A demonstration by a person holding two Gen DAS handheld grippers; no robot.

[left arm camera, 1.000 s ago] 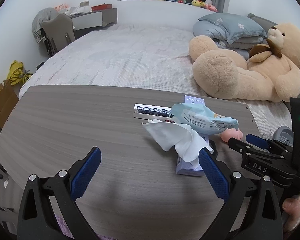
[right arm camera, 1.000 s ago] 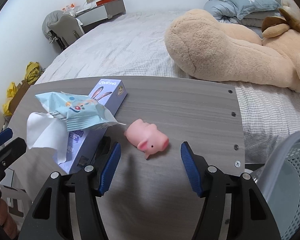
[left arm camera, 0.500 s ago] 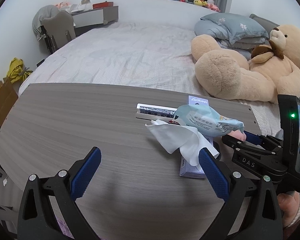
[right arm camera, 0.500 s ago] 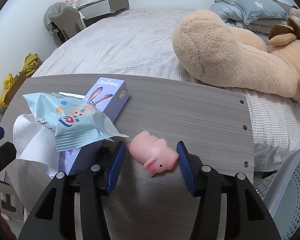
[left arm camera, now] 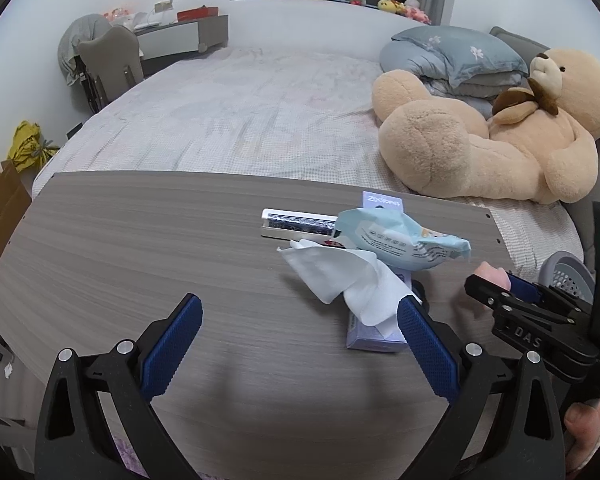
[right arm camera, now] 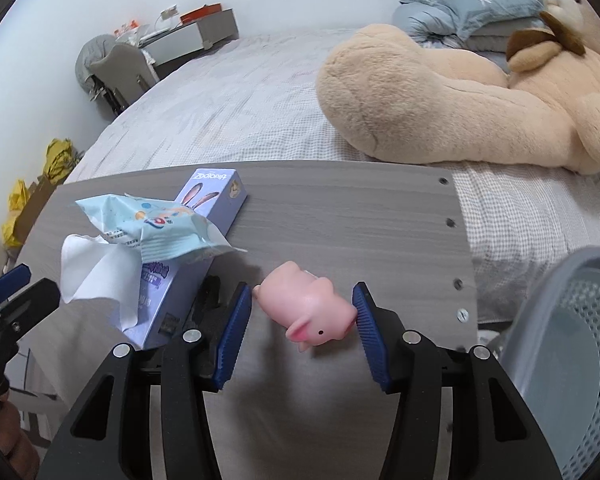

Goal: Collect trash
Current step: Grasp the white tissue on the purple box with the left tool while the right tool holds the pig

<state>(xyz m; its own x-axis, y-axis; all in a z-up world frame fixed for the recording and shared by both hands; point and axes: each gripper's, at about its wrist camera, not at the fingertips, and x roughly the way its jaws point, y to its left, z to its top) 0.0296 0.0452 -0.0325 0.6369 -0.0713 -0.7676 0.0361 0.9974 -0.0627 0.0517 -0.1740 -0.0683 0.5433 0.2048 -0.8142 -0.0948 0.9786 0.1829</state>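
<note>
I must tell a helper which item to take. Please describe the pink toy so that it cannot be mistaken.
Look at the grey wooden table before the bed. Right of the purple Zootopia box, the pink pig toy sits between the pads of the right claw. It is the only pink, rounded, animal-shaped thing there.

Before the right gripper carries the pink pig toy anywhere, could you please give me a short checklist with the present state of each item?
1. Pink pig toy between the pads of the right gripper: ok, both pads touch it; the jaws have just been closing on it.
2. Pig off the table: ok, a shadow lies under it.
3. Grip centred: not ok, the snout end hangs out toward the camera.
4. Grey mesh basket within easy reach: ok, it stands just past the table's right edge.
5. Left gripper out of the way: ok, open, empty, over bare table.
6. Tissue and blue wrapper undisturbed: ok, lying on the purple box.
</note>
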